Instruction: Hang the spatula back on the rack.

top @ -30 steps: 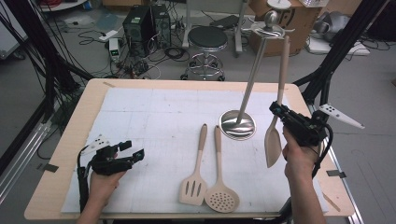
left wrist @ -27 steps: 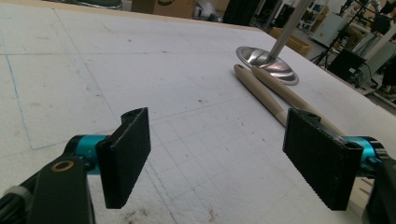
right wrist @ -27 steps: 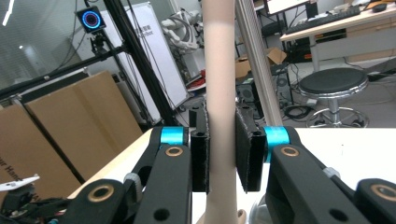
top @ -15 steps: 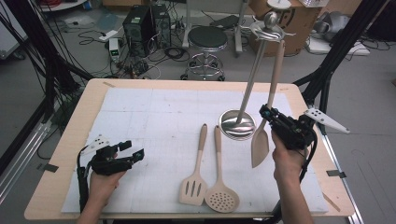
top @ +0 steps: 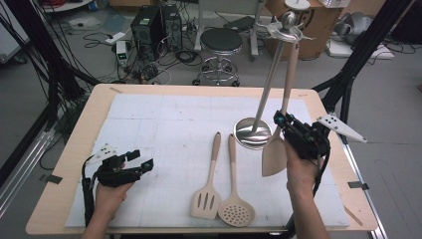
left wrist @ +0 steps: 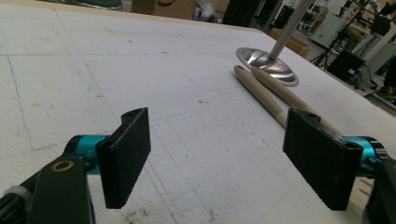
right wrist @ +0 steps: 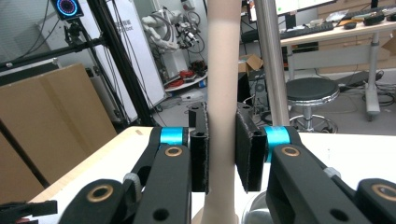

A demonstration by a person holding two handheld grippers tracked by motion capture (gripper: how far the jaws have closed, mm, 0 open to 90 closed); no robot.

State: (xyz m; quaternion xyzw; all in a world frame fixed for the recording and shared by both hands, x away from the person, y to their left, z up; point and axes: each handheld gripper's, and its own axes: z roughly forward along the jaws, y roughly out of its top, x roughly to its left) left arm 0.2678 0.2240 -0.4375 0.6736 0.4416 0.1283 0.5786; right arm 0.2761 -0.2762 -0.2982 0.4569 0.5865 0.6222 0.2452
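I am holding the wooden spatula (top: 275, 155) upright just right of the metal stand (top: 253, 132), its handle clamped in my right gripper (top: 284, 122). My left gripper (top: 142, 162) is resting at the near left, jaws wide apart over the white mat (top: 164, 119).

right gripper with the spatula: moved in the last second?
Yes. In the high view the right gripper, shut on the spatula, has shifted left, from the table's right edge toward the stand's round base; the blade now hangs beside it.
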